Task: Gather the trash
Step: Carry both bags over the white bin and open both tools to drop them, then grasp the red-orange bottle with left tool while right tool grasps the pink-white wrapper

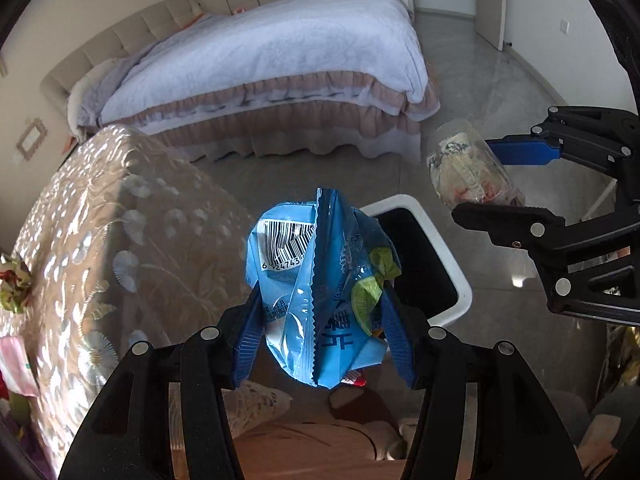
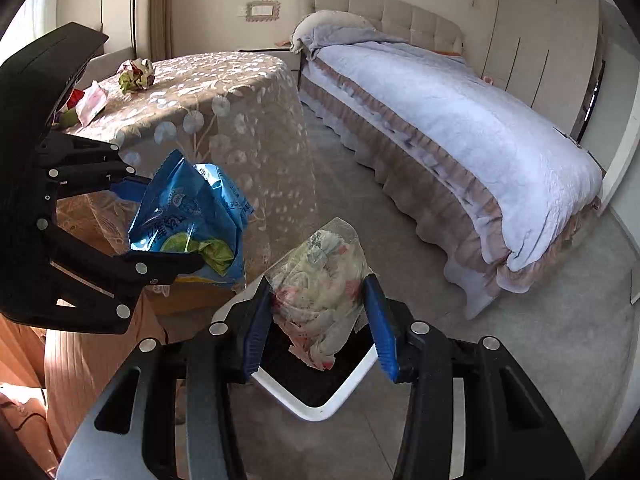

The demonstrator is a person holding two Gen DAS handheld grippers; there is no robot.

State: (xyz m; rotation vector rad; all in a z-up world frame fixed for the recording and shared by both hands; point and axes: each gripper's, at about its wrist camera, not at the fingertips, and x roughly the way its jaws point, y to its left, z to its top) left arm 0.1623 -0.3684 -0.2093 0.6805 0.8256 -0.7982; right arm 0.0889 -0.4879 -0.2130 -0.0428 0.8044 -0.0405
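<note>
Above the white bin [image 2: 316, 408] I clamp a blue snack bag [image 1: 316, 288] in my left hand-held gripper [image 1: 320, 320] and a clear wrapper [image 2: 320, 296] in my right hand-held gripper [image 2: 320, 320]; I cannot tell the bin's contents.

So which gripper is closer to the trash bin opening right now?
Right. The right gripper, shut on the clear wrapper, hangs directly over the white bin. The left gripper, shut on the blue snack bag, is off to the bin's table side.
</note>
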